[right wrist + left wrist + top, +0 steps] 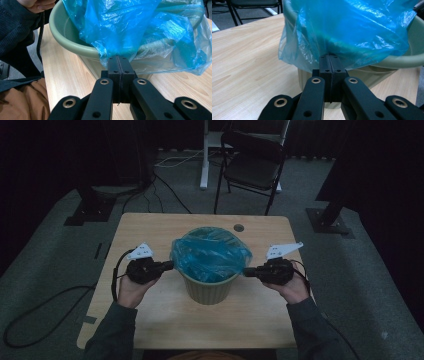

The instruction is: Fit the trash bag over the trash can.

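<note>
A pale green bin [207, 291] stands in the middle of the wooden table [160, 320], lined with a blue plastic bag [210, 252] that spills over its rim. My left gripper [170, 265] is at the bin's left side, level with the rim. In the left gripper view its jaws [329, 58] are pressed together, with the bag's hanging edge [312, 50] gathered at their tip. My right gripper [246, 272] is at the bin's right side. In the right gripper view the tips [117, 59] are likewise closed on the bag's draped edge [130, 30] just below the bin's rim [72, 45].
A black folding chair [252, 162] stands beyond the table's far edge, beside a white stand leg [204, 155]. A round cable hole [239, 227] sits near the far edge. Cables [30, 325] trail over the grey floor at the left. Dark stand bases [330, 222] flank the table.
</note>
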{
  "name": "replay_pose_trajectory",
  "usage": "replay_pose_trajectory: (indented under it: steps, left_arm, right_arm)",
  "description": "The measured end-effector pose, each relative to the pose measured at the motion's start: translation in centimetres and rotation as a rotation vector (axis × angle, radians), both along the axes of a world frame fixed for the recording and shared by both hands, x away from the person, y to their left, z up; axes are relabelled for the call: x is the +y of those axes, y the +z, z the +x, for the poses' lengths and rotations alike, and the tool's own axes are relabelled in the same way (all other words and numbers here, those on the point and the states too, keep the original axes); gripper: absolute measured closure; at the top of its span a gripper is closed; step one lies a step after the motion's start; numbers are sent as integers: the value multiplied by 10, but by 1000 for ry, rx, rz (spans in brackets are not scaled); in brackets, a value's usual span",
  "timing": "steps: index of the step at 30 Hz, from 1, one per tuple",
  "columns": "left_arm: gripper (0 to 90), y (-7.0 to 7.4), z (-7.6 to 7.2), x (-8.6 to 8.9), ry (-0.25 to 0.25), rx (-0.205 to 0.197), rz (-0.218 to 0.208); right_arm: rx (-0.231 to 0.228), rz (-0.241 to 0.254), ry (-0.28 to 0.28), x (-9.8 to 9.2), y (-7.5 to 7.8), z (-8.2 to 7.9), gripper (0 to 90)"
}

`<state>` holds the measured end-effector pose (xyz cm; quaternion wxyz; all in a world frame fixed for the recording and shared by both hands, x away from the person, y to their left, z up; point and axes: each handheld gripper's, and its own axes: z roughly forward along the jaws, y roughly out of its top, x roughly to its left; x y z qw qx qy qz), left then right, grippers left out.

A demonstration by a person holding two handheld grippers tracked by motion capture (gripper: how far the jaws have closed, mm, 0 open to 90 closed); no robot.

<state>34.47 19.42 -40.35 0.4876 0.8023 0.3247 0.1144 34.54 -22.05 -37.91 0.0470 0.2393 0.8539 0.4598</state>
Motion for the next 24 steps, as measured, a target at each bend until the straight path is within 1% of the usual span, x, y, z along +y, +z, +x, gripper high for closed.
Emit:
replay_pose_trajectory:
  steps: [3, 6, 9, 13, 19, 24]
  left_arm:
    - [900, -1, -1, -3, -10, 2, -2]
    - [900, -1, 0, -7, -10, 0, 5]
    - [900, -3, 2, -7, -9, 6, -7]
    - [900, -5, 2, -7, -8, 13, -9]
    - [900, -9, 1, -8, -11, 22, -10]
    - [900, -12, 2, -9, -7, 25, -10]
  right_arm:
    - [1, 2, 2, 0, -1, -1, 900]
    - [1, 8, -2, 0, -1, -1, 900]
    - [-1, 13, -8, 0, -2, 0, 900]
    - [3, 22, -11, -2, -4, 0, 900]
    - [11, 19, -10, -1, -10, 0, 900]
    - [11, 12, -5, 5, -12, 0, 900]
